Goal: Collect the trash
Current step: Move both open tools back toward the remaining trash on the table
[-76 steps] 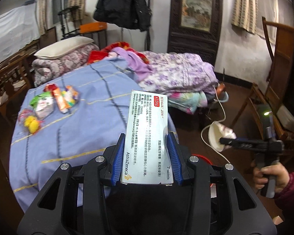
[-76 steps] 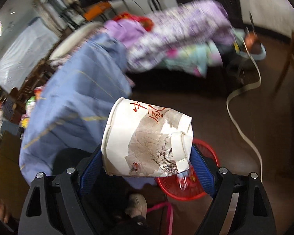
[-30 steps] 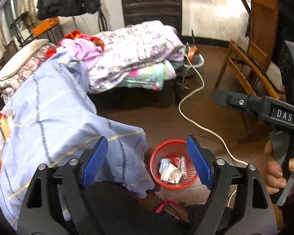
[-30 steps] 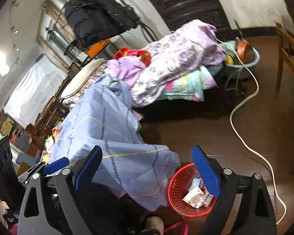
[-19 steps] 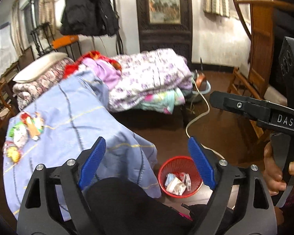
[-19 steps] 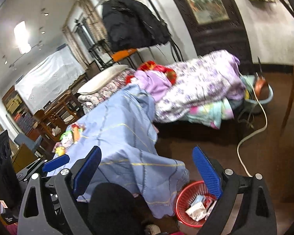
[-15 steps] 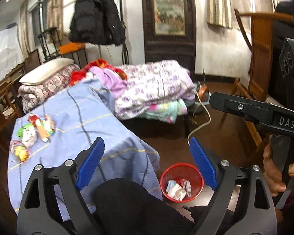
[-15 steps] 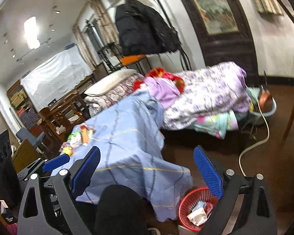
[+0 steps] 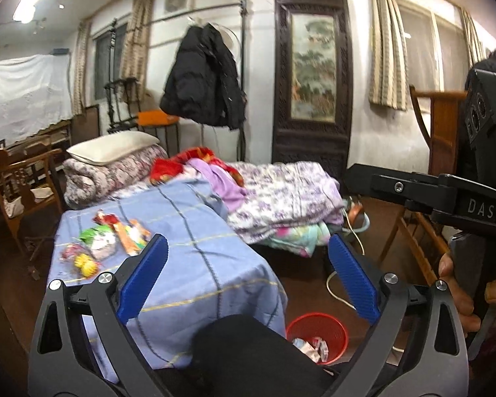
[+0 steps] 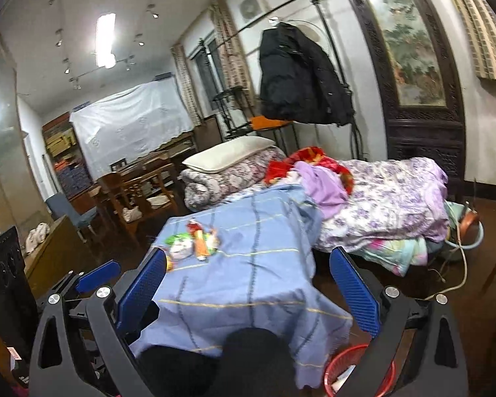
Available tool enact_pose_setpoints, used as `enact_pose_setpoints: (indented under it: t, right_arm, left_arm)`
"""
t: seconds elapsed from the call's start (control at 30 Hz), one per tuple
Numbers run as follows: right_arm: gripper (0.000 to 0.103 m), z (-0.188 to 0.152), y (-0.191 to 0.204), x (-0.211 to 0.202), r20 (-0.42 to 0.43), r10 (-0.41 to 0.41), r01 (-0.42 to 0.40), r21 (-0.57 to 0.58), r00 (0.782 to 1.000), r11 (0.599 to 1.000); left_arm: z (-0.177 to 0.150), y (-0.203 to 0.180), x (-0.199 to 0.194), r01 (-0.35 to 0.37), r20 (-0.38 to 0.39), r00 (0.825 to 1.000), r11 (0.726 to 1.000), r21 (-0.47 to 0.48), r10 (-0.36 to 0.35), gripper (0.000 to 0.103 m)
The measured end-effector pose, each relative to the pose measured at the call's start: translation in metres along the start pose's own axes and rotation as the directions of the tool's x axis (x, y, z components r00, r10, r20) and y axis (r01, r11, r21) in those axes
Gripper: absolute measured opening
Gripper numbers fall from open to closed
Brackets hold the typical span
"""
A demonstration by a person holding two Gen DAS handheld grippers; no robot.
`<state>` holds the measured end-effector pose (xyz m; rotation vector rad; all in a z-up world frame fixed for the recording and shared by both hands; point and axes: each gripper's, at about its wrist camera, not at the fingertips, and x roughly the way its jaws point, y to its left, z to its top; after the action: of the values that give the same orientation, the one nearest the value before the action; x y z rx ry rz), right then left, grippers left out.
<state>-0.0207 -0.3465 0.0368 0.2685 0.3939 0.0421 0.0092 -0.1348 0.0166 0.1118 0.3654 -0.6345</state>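
A heap of bright snack wrappers (image 9: pixel 105 241) lies on the blue checked cloth (image 9: pixel 195 264) of a table; the right wrist view shows the wrappers (image 10: pixel 191 241) too. On the floor at the table's near right corner stands a red mesh basket (image 9: pixel 317 326) with crumpled trash (image 9: pixel 310 345) in it. My left gripper (image 9: pixel 247 244) hovers above the table's near end, its jaws opening with nothing between them. Beside it, my right gripper (image 10: pixel 248 254) is open and empty, and the basket (image 10: pixel 344 357) sits low under its right finger.
A bed with purple floral quilts (image 9: pixel 287 195) runs behind the table. A black coat (image 9: pixel 205 79) hangs on a rack. Wooden chairs (image 9: pixel 20 178) stand at the left and a wooden frame (image 9: pixel 439 139) at the right. A white cable (image 10: pixel 459 271) trails on the brown floor.
The medicine box and the paper cup held earlier are gone from the jaws. Both grippers have risen and tipped up. The basket has slid to the bottom edge and the wrappers have come into view.
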Motion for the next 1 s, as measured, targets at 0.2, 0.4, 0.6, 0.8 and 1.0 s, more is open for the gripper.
enact_pose_setpoints:
  t: [0.2,0.4,0.6,0.8,1.0]
  right_arm:
    - [0.097,0.009,0.051,-0.012,0.019,0.033,-0.032,-0.053,0.999,0.998]
    - [0.097,0.013,0.088,-0.031,0.055,0.046,-0.04,-0.1,0.997,0.994]
    - [0.097,0.01,0.105,-0.042,0.074,0.043,-0.032,-0.148,0.996,0.988]
    - [0.097,0.008,0.093,-0.03,0.049,0.033,-0.026,-0.125,0.998,0.992]
    - [0.097,0.002,0.069,0.012,-0.032,0.022,-0.024,-0.038,0.999,0.999]
  left_arm:
    - [0.002,0.038,-0.04,-0.064,0.075,0.995,0.997,-0.053,0.068,0.096]
    - [0.014,0.063,-0.071,-0.112,0.128,0.984,0.987,-0.115,0.127,0.096]
    - [0.021,0.085,-0.085,-0.145,0.137,0.976,0.973,-0.178,0.17,0.096]
    - [0.018,0.115,-0.077,-0.198,0.102,0.969,0.953,-0.231,0.226,0.096]
    - [0.007,0.144,-0.049,-0.263,0.025,0.96,0.929,-0.26,0.278,0.096]
